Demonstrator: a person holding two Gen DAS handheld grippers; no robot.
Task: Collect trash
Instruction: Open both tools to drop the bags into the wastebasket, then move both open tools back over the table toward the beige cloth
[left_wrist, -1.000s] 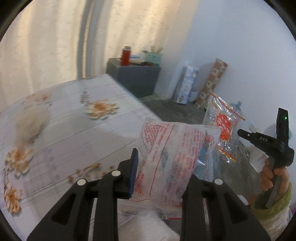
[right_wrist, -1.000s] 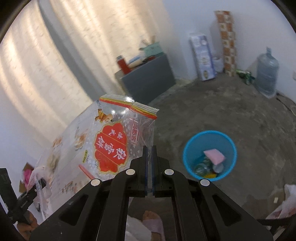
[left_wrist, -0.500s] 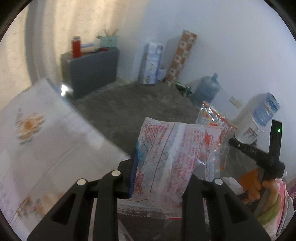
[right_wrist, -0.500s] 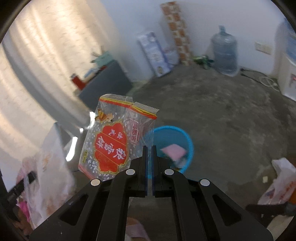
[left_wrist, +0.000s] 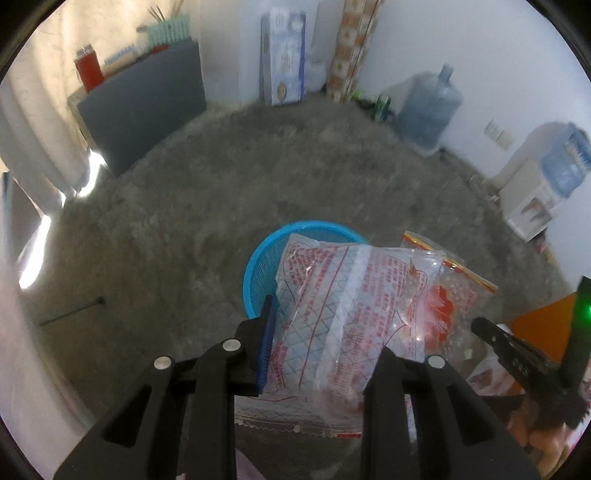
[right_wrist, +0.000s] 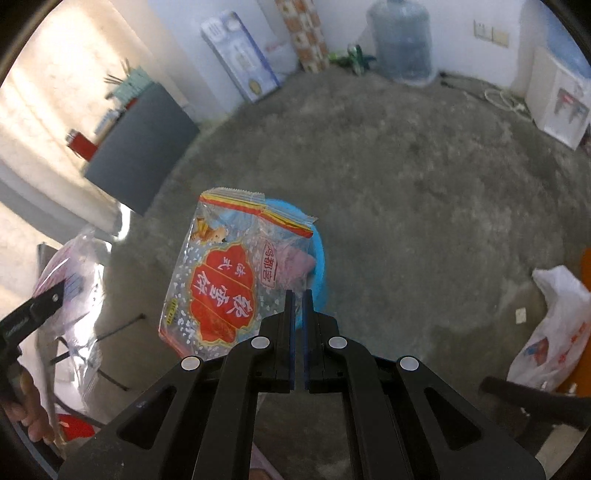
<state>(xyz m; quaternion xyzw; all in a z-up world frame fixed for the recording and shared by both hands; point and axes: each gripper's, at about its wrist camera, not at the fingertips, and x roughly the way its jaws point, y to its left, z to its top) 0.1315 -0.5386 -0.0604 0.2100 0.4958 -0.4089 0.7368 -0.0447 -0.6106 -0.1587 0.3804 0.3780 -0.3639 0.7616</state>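
Note:
My left gripper (left_wrist: 325, 332) is shut on a clear plastic wrapper with red print and a blue grid (left_wrist: 332, 314), held over the near side of a round blue mesh bin (left_wrist: 258, 266) on the floor. My right gripper (right_wrist: 298, 306) is shut on the edge of a clear snack bag with a red label (right_wrist: 225, 280), which hangs in front of the blue bin (right_wrist: 317, 258); something pink lies inside it. In the left wrist view the snack bag (left_wrist: 454, 291) hangs just right of my wrapper. In the right wrist view the wrapper (right_wrist: 77, 280) shows at the left.
The grey concrete floor (left_wrist: 295, 166) spreads around the bin. A dark grey cabinet (left_wrist: 144, 103) stands by the curtain; boxes and a water jug (left_wrist: 428, 103) line the far wall. A white plastic bag (right_wrist: 554, 325) lies on the floor at right. A water dispenser (left_wrist: 543, 181) stands by the wall.
Both grippers swung away from the flowered tabletop and dropped toward the floor, bags still gripped. The blue bin now lies right under both bags.

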